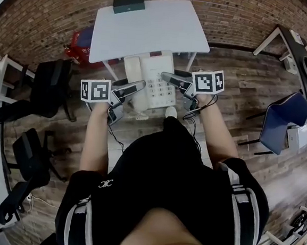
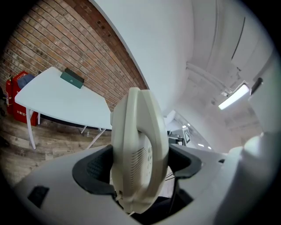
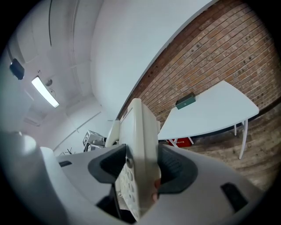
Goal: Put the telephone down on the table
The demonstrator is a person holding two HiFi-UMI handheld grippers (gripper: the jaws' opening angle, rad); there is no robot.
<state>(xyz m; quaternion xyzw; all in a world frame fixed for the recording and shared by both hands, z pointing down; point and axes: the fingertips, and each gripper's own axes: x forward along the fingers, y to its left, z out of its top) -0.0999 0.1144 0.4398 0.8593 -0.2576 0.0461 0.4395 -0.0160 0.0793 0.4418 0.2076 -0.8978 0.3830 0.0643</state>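
a white bench stands on slim white legs close to a brick wall. a dark green box lies on its top at the far edge, left of the middle. the bench rests on a wood-plank floor. on the floor, a red object sits partly under the bench's left end. a black office chair stands further left, and a blue chair is well off to the right.
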